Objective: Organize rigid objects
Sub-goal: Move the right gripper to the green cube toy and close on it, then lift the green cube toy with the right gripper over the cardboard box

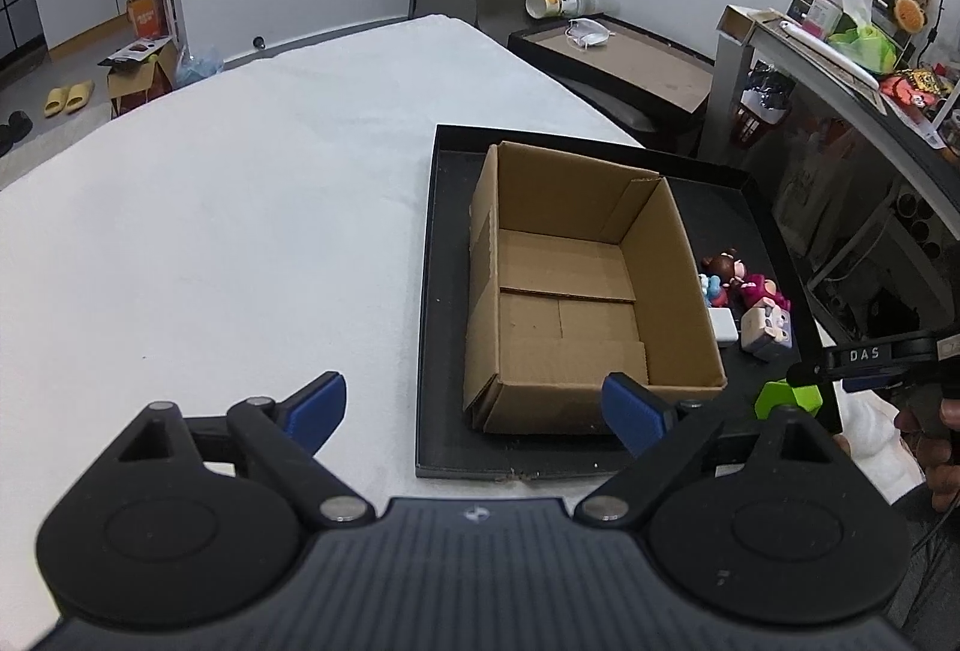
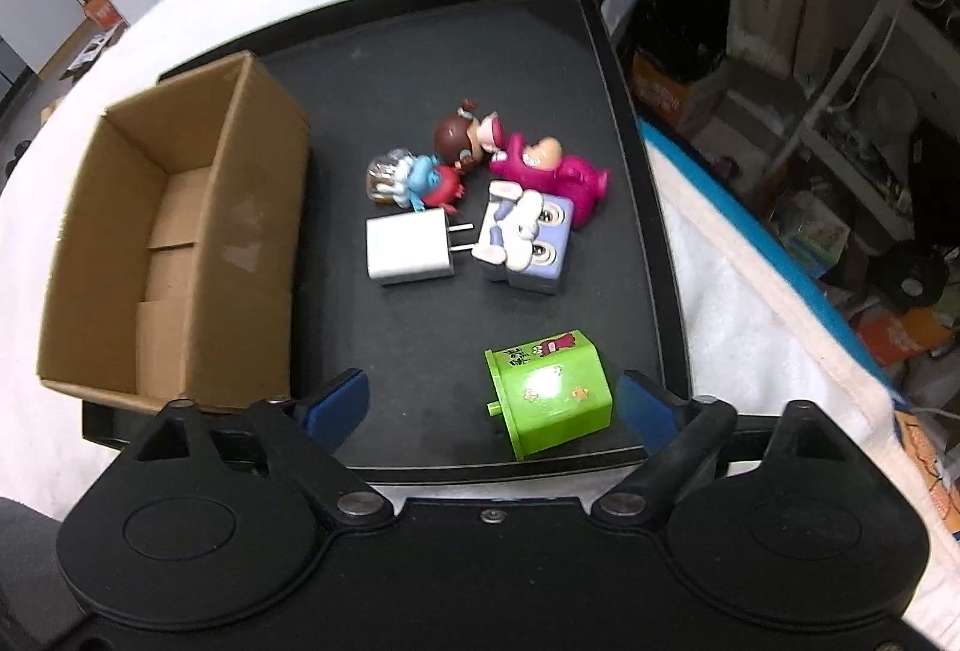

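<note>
Right gripper (image 2: pixel 492 405) jaws apart, the green toy bin (image 2: pixel 549 392) lying between them, untouched, on the black tray (image 2: pixel 636 243). Left gripper (image 1: pixel 477 408) jaws apart, empty, before the empty cardboard box (image 1: pixel 576 285).

1. Cardboard box (image 2: pixel 174 243): plain brown, open-topped, nothing inside, standing upright at the left of the black tray (image 2: pixel 432 27).
2. Green block (image 2: pixel 549 393): lime, sticker-covered, tipped on its side near the tray's front edge, apart from the others.
3. White charger (image 2: pixel 411 255): lying flat, prongs pointing right, just beside the box.
4. Lilac cube toy (image 2: pixel 531 243): on its side, touching the charger's prongs.
5. Magenta figure (image 2: pixel 552 171), brown-haired doll (image 2: pixel 462 138) and blue-and-red figure (image 2: pixel 420 183): toppled together in a cluster behind the charger.
</note>
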`<move>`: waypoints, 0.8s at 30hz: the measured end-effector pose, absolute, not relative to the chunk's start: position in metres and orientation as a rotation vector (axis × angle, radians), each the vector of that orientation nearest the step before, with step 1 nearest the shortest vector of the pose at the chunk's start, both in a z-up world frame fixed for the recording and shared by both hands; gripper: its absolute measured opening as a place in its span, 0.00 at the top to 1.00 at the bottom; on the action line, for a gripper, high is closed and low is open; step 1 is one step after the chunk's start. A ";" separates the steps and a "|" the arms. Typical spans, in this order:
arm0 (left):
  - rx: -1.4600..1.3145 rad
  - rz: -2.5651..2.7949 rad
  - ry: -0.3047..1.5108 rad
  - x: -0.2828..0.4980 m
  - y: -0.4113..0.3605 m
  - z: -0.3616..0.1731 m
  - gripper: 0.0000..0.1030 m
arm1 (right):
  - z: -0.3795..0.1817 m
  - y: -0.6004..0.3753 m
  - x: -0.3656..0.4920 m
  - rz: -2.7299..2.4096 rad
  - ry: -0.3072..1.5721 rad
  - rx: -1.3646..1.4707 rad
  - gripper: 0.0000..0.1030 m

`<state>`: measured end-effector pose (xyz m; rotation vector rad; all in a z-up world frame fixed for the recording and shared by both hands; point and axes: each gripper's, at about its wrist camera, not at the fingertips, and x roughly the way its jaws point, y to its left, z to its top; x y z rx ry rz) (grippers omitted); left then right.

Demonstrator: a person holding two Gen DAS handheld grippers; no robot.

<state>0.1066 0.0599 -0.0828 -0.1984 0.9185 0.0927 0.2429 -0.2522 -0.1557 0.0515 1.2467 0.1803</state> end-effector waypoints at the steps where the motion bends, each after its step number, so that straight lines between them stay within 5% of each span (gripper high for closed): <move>1: -0.200 0.094 0.923 0.109 0.060 -0.085 0.11 | -0.159 -0.252 0.245 0.177 1.256 0.052 0.18; 13: -0.250 0.106 0.991 0.145 0.069 -0.119 0.35 | -0.189 -0.258 0.264 0.120 1.308 0.075 0.23; 24: -0.302 0.116 1.058 0.180 0.071 -0.147 0.45 | -0.205 -0.261 0.270 0.103 1.333 0.116 0.47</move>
